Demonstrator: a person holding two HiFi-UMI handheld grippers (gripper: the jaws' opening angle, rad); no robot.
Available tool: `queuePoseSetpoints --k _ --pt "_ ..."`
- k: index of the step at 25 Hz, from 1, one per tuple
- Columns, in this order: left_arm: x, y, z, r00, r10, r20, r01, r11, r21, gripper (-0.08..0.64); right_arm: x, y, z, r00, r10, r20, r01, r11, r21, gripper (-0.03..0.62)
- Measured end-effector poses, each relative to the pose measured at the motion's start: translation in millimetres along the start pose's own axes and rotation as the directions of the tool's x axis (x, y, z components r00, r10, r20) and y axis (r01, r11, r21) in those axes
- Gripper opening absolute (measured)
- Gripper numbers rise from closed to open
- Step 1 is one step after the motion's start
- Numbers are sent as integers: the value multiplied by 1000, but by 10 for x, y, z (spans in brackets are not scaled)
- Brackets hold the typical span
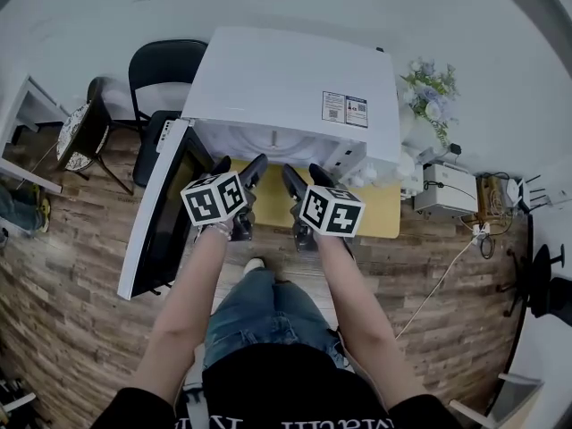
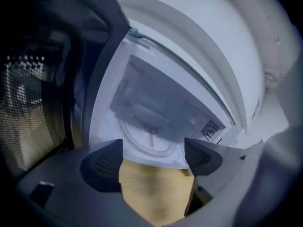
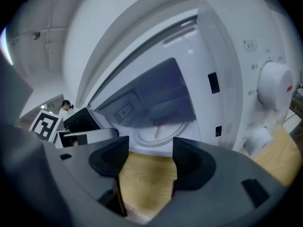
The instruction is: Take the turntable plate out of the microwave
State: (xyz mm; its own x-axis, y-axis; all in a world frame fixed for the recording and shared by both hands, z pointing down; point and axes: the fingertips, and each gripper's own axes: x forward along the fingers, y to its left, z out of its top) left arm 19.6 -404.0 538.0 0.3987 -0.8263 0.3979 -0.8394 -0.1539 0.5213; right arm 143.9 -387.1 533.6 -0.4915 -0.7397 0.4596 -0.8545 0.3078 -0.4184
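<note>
Turntable plate (image 2: 142,143) shows mid-frame in both gripper views, not the head view; left tool (image 1: 239,164) and right tool (image 1: 305,173) spread, empty

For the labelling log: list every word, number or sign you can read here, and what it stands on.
Nothing here reads clearly.
Two stickers on the microwave top: too small to read.
Marks by the control knob: blurred.
Shirt print: cut off at the picture's edge, unreadable.
Left marker cube and right marker cube: square patterns, no letters.
</note>
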Motion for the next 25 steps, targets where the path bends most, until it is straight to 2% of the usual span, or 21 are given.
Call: queuePoseSetpoints --k 4,9,12,16,20,23,25 --pt "187 82 -16 1000 -30 -9 30 998 -52 405 189 -80 -37 1000 -9 5 9 999 34 299" --pt "386 221 -71 999 -12 -41 7 993 -121 332 333 -202 -31 1000 -11 21 8 991 136 295" --pt "501 292 -102 998 -4 -59 -8 980 -199 314 377 -253 -39 1000 -15 20 11 986 165 290" --pt "630 338 -141 998 -14 -61 -6 944 -329 301 396 -298 -50 1000 -24 15 22 986 162 284" --pt "690 380 -105 999 0 -43 -18 908 -418 261 399 -313 -23 999 -30 27 26 988 155 279" --pt "700 497 -104 998 50 -41 -63 874 -483 193 415 -318 6 999 -29 43 22 988 156 273" --pt "688 595 -145 996 80 -47 -93 843 -531 103 437 -316 -3 999 -23 42 16 986 165 273"
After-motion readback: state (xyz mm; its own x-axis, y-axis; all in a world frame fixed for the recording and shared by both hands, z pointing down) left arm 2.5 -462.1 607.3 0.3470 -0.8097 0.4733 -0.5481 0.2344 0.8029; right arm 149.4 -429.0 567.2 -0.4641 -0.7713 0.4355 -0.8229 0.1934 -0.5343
